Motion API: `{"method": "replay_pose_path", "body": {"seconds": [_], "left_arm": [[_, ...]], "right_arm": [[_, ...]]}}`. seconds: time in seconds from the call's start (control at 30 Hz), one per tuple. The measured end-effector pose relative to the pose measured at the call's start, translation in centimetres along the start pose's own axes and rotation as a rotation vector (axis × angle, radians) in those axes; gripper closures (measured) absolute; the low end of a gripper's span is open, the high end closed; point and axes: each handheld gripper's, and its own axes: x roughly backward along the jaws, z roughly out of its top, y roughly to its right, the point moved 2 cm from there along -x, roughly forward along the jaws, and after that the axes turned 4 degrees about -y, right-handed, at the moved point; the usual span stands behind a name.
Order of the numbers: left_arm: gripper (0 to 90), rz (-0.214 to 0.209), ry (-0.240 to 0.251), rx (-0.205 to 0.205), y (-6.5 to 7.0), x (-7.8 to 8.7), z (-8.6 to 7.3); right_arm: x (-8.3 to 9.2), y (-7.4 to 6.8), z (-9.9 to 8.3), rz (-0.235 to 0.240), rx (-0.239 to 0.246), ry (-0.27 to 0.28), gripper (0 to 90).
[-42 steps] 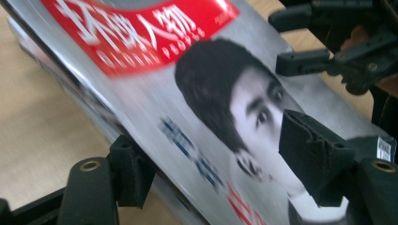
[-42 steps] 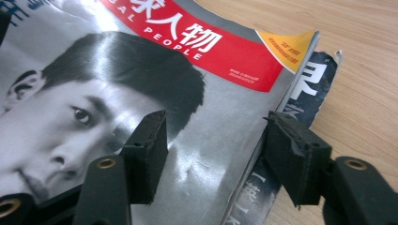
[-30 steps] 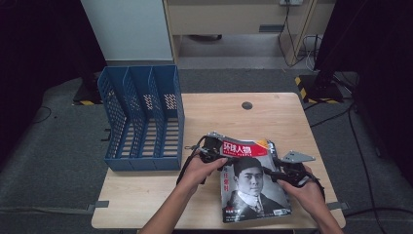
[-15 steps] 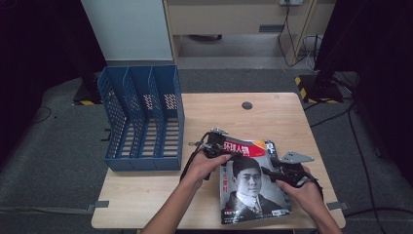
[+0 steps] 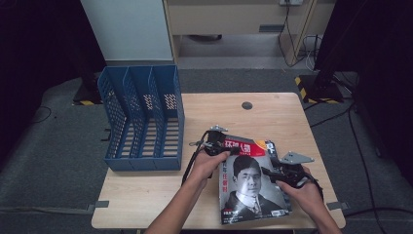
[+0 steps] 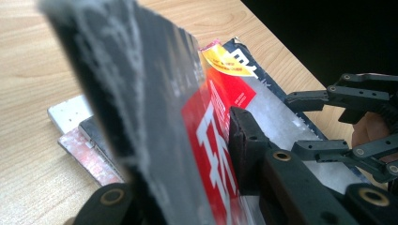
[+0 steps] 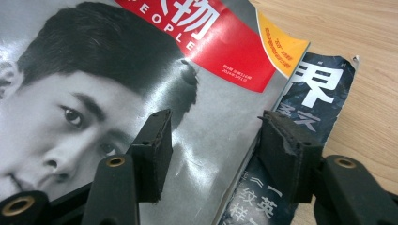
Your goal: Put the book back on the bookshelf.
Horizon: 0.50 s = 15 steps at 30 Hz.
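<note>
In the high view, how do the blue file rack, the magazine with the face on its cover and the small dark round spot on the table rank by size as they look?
1. Blue file rack, clearly the largest.
2. Magazine, smaller than the rack, though it lies nearer the camera.
3. Dark round spot, by far the smallest.

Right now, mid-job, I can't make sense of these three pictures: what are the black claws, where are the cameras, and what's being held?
A person holds a two-jaw tool in each hand. One camera looks down from above; one rides on each tool. On the light wooden table stands a blue perforated plastic file rack. The left gripper has just been closing and now pinches the top edge of the glossy red-banner magazine with a portrait cover. The right gripper straddles that magazine's right edge, jaws apart. Other magazines lie underneath.
</note>
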Motion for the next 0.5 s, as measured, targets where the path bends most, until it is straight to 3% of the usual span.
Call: {"method": "replay_pose_path", "body": {"seconds": [0.27,0.5], "left_arm": [[81.0,-0.001,0.036,-0.04,0.8,0.8,0.3],[82.5,0.018,0.077,-0.077,1.5,2.5,1.5]], "right_arm": [[1.1,0.3,-0.1,0.004,-0.015,0.034,40.8],[1.6,1.1,-0.3,-0.028,-0.049,0.044,43.1]]}}
